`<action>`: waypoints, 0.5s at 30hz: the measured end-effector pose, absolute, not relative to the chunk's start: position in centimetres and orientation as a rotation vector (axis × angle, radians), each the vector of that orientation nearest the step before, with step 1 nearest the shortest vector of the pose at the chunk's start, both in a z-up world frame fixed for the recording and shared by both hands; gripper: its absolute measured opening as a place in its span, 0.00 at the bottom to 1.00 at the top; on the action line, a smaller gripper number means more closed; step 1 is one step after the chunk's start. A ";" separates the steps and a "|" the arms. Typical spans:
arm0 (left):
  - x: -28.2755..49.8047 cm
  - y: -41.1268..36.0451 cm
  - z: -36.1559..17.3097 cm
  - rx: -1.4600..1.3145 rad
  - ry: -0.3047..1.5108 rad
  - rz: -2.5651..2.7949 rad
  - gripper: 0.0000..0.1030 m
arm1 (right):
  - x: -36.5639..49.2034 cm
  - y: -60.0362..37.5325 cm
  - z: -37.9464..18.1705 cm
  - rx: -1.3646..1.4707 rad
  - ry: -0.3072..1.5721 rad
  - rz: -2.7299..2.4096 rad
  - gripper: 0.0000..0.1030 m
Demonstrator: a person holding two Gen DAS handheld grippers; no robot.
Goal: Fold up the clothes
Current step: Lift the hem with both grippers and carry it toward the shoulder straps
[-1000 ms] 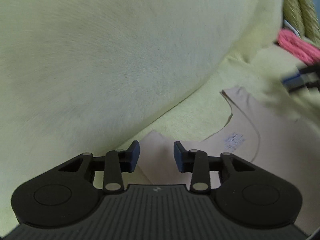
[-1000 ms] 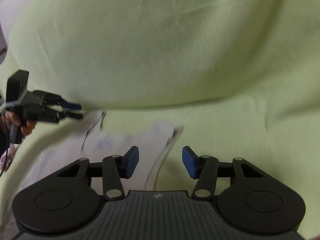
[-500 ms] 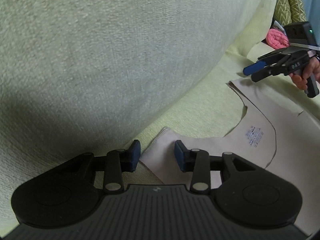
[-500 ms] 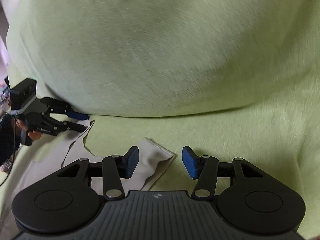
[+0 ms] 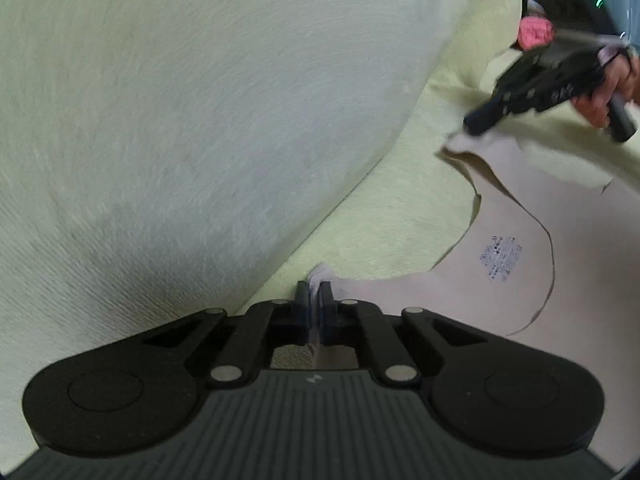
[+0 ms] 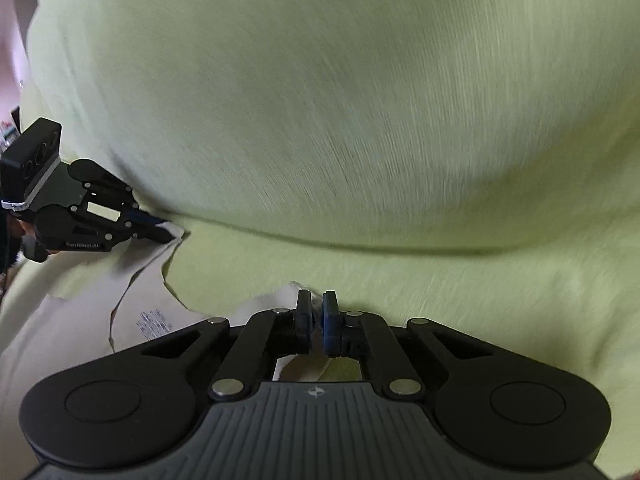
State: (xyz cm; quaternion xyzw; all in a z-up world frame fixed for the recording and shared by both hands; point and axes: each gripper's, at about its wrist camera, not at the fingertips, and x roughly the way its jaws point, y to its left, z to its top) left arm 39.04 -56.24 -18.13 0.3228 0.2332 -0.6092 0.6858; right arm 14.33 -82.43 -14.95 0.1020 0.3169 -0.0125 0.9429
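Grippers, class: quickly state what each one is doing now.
Left gripper: shut on the beige fabric garment, at one shoulder corner.
Right gripper: shut on its other shoulder corner.

Garment: thin beige cloth, smooth and matt, raw-looking cut edges; small printed label patch in dark ink on the fabric itself.

Sofa cover: pale yellow-green cloth, fine ribbed weave, slightly fuzzy, matt.

Left tongs: black plastic, matt, linkage arms with dull silvery metal pivot pins; grey body plate with moulded ridges. Pads dark blue, rubbery-looking.

Right tongs: same matt black plastic, metal pins, ribbed grey plate; blue pad smooth.

Pink item: knitted-looking cloth, blurred.
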 end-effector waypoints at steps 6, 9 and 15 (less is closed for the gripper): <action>33.3 -48.2 -11.5 0.574 0.397 -1.326 0.02 | 4.6 -73.4 -9.4 -0.040 0.416 -0.023 0.04; 27.9 -42.1 -9.0 0.506 0.369 -1.331 0.02 | -1.1 -67.6 -9.0 -0.165 0.400 0.007 0.04; 14.2 -31.6 -10.6 0.574 0.389 -1.349 0.05 | -10.3 -57.0 -13.9 -0.305 0.583 0.042 0.06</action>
